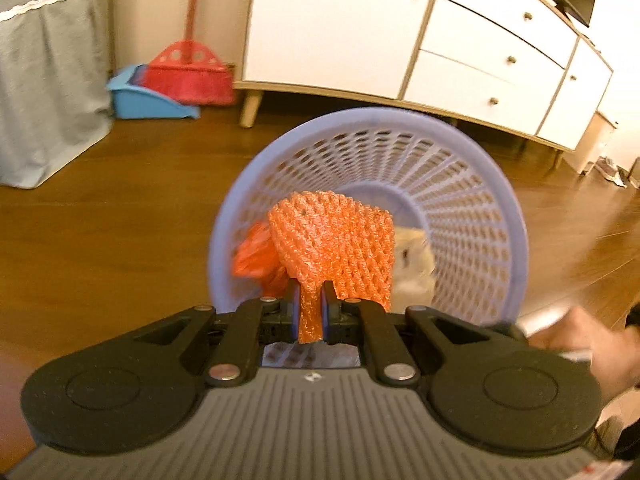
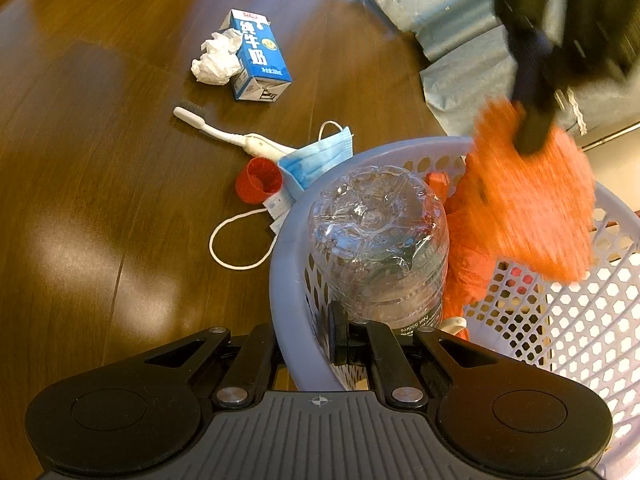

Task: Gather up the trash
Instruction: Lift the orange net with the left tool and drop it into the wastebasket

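Roughly midway, judging by the layout: left tool [image 1: 311,300] clenched on orange foam net [image 1: 332,240], held over the mouth of the lilac basket [image 2: 288,240]; right tool [image 2: 308,340] clamped on the basket's rim. Already inside: clear bottle [image 2: 376,240], orange bag [image 2: 468,276]. Left on the floor [image 2: 100,160] beside the basket: milk carton [image 2: 260,60], crumpled tissue [image 2: 214,62], toothbrush [image 2: 232,136], face mask [image 2: 320,156], red cup [image 2: 258,182].

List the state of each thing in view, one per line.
Left tool: shut on foam net.
Foam net: hanging over basket.
Basket: tilted, rim pinched by right tool.
Bottle: inside basket, base outward.
Milk carton: on floor, lying flat.
Mask: on floor.
Red cup: tipped over.
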`<state>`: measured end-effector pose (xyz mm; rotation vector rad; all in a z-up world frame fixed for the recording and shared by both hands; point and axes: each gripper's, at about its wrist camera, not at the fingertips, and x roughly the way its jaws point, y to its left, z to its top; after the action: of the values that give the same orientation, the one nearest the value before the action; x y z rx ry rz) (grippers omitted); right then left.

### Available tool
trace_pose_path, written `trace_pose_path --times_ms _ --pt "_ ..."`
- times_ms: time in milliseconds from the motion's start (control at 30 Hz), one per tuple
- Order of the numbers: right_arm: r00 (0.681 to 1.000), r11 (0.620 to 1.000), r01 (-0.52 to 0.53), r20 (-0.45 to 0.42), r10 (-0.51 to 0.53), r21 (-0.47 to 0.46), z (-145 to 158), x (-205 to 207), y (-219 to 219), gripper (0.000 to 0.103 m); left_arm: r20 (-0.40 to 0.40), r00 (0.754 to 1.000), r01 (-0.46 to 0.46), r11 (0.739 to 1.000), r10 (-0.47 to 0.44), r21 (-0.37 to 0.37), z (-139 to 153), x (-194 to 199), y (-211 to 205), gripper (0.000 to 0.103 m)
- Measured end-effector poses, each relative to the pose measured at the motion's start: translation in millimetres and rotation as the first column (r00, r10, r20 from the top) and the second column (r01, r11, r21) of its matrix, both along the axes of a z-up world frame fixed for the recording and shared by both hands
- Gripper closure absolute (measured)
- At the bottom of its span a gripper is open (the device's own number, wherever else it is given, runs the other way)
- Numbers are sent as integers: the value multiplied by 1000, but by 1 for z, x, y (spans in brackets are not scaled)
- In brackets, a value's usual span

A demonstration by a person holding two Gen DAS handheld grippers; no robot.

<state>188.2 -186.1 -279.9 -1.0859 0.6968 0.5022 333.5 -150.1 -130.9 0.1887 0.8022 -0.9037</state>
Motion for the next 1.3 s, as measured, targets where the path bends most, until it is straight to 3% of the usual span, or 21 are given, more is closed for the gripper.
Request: trace_pose_path --times_ms 167,300,633,900,1167,1300 --pt "1000 1000 6 2 -6 10 2 0 -2 100 5 1000 5 1000 -4 -30 0 11 -25 79" --pt "1000 1000 8 2 -8 15 2 0 -3 100 17 1000 -23 999 23 -45 6 16 -16 79" --pt "1000 1000 10 1 -10 16 3 0 -5 100 5 997 -72 997 72 14 -7 16 32 78" --pt "1000 1000 9 2 -9 16 3 -1 -5 100 -19 991 -127 985 130 118 -21 -11 99 73" --pt "1000 1000 7 3 -7 14 4 0 -6 100 -66 959 -257 943 276 213 -55 -34 168 71" --pt "1000 1000 6 2 -6 14 3 0 -6 100 -21 964 -248 931 263 268 -71 -40 174 65"
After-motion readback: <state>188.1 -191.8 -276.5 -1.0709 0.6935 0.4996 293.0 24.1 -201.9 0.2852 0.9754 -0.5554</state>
